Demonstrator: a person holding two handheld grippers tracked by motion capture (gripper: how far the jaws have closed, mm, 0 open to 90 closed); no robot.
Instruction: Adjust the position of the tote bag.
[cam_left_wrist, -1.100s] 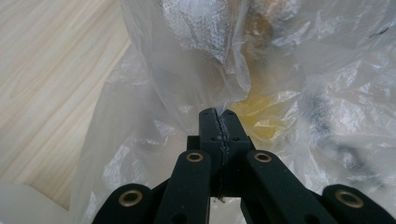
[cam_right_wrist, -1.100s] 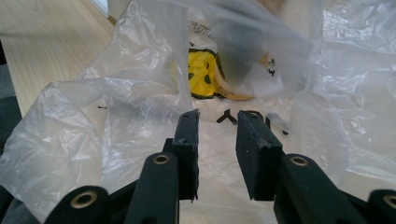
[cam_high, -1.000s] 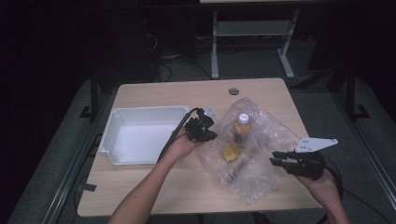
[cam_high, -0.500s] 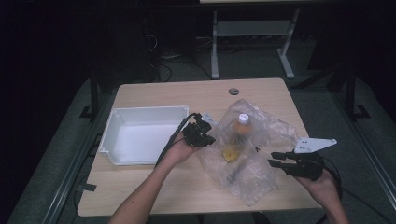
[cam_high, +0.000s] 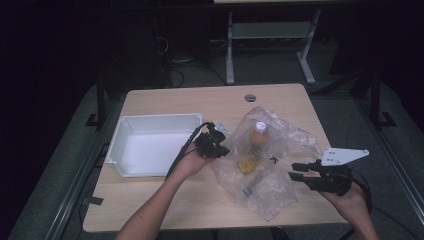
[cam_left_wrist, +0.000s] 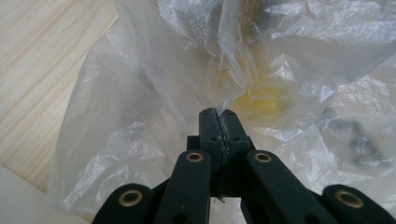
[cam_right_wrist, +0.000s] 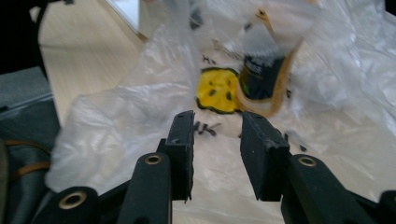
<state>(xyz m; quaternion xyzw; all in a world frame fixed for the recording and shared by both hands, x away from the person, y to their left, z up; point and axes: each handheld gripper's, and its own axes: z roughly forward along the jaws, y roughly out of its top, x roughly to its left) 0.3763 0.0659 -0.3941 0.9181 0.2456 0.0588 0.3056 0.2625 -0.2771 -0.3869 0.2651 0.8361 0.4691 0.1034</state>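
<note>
A crumpled clear plastic bag (cam_high: 272, 172) lies on the wooden table (cam_high: 165, 97). Inside it stand a bottle (cam_high: 259, 134) with a white cap and orange contents, and a yellow item (cam_high: 246, 163). My left gripper (cam_high: 216, 146) is at the bag's left edge. In the left gripper view it (cam_left_wrist: 218, 113) is shut on a fold of the bag film (cam_left_wrist: 154, 93). My right gripper (cam_high: 299, 171), under its grey plate, sits at the bag's right edge. Its jaws (cam_right_wrist: 215, 122) have just been opening and stand apart with no film pinched between them. Beyond them show the yellow item (cam_right_wrist: 215, 96) and the bottle (cam_right_wrist: 261, 77).
An empty white tray (cam_high: 131, 131) stands on the table's left, just beside my left hand. A round hole (cam_high: 250, 97) marks the table's far edge. A metal frame (cam_high: 272, 42) stands on the dark floor behind the table.
The right gripper's jaws have spread wider and the bag's right side has settled lower on the table. The left gripper still pinches the bag's left edge in about the same spot.
</note>
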